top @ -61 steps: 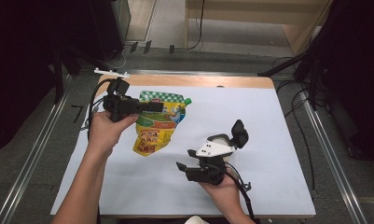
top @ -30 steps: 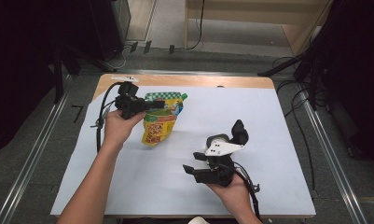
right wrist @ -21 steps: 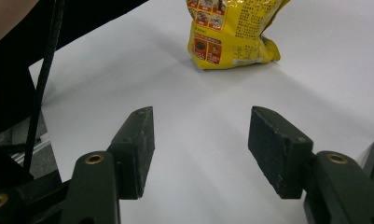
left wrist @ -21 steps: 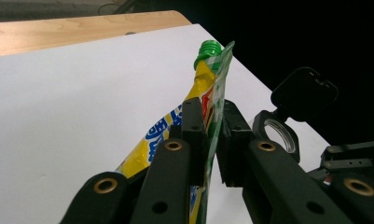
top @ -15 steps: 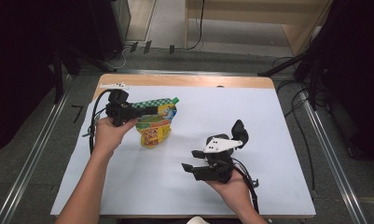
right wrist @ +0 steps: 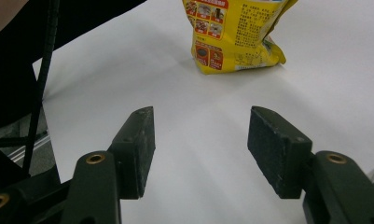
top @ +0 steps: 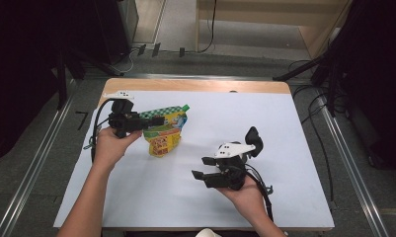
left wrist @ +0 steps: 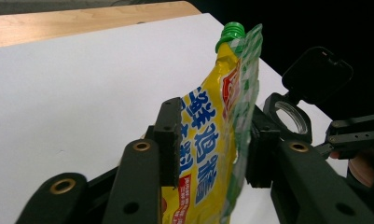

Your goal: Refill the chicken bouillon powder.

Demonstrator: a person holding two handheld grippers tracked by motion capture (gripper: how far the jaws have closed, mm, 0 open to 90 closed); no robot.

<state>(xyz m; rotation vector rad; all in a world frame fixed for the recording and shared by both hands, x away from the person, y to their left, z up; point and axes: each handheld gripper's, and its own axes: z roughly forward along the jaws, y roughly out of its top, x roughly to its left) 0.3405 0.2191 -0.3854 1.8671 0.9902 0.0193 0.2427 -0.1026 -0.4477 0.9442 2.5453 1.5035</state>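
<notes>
I had the left tongs (top: pixel 158 120) clenched on the pouch (top: pixel 164 132), gripping it near its upper edge. In the left gripper view the two pads pressed the yellow pouch (left wrist: pixel 211 154) from both sides, with its green cap (left wrist: pixel 231 33) up at about one o'clock from the grip. In the high view the pouch hung from the tongs over the white desk (top: pixel 195 207), toward ten o'clock from the desk's middle, its lower end down at or just above the sheet; I could not tell whether it touched. My right tongs (top: pixel 199 176) were released, well apart from the pouch at about four o'clock from it. In the right gripper view the pads (right wrist: pixel 139 148) stood wide, empty, with the pouch (right wrist: pixel 236 35) at twelve o'clock.
</notes>
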